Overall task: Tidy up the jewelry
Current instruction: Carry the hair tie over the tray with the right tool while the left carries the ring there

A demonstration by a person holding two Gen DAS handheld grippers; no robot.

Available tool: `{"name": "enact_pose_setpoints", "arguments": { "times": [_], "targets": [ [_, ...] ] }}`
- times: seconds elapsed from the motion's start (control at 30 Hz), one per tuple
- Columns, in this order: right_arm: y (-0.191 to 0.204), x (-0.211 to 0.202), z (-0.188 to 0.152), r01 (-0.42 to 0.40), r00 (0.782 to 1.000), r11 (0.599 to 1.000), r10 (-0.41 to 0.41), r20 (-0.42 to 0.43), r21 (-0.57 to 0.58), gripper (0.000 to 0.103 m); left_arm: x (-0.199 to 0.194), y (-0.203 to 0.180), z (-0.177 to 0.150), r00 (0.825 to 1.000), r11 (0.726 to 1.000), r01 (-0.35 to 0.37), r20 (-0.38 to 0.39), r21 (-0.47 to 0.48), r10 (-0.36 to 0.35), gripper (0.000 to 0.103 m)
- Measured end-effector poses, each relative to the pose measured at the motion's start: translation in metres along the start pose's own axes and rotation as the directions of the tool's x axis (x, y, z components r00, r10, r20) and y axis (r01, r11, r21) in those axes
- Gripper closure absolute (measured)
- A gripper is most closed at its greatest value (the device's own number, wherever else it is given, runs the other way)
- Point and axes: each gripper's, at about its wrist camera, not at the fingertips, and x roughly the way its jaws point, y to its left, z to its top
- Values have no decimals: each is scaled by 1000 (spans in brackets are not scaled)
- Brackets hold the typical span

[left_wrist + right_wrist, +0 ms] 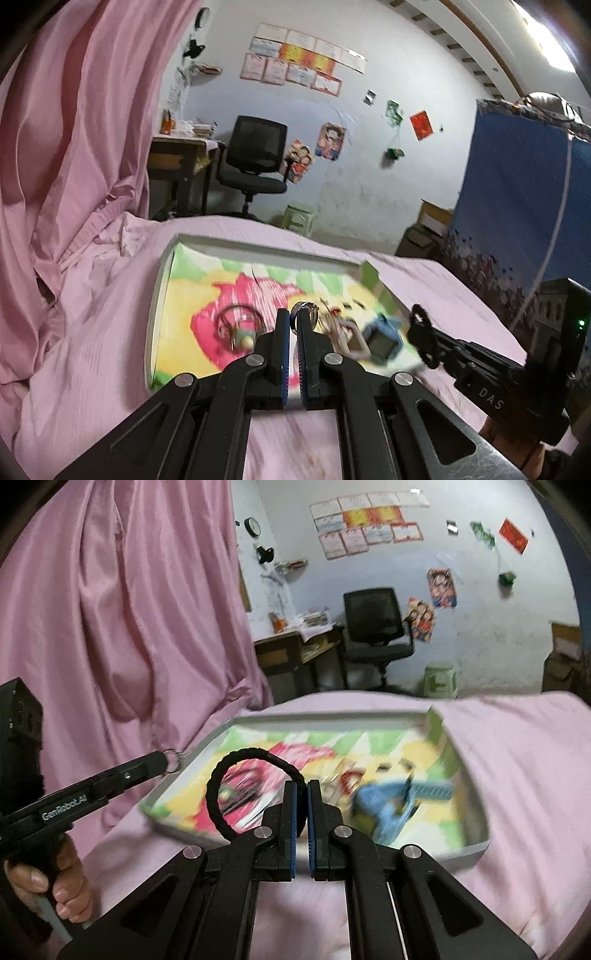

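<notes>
The left gripper [293, 314] has its two fingers squeezed tight on a small silver ring [304, 308]. The ring is shiny and round, and it sticks up just above the blue finger pads [283, 354]. It is held up over the tray, not lying in it.

The right gripper [307, 783] is pinched shut on a black hair band [242, 771]. The band is thick and looks like twisted rope. It makes a big loop that stands up and curls off to the left of the fingers.

Below both grippers is a shallow white tray [157, 291] with a bright picture inside, pink, yellow and green. In the tray lie more small things. There is a thin dark hoop with a little round charm [238, 326] on the left part. There is a blue chunky toy watch [382, 338] on the right part. Between them sits a blurry tangle of small bits, too fuzzy to tell what they are.

The tray rests on a pink bed sheet [92, 332]. A pink curtain [74, 129] hangs on the left. A hand [62, 878] holds the left gripper's handle.
</notes>
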Motion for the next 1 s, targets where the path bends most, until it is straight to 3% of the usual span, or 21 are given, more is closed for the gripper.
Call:
{"name": "enact_pose_setpoints", "arguments": {
  "times": [0.27,0.5,0.8,1.0],
  "targets": [
    [-25,38,42,132,991,991,-133,32,6,98,47,-7,21,997,997,-77,22,12,77,99],
    [-29,67,45,204,979,979,-204,17,2,98,77,-12,30,991,992,-127,37,19,127,99],
    [-34,87,33,202,978,979,-202,-56,5,98,106,-11,26,987,987,-157,-43,23,158,99],
    [-40,102,25,190,972,982,-184,-143,25,98,130,-4,22,970,985,-170,-175,6,169,99]
  ]
}}
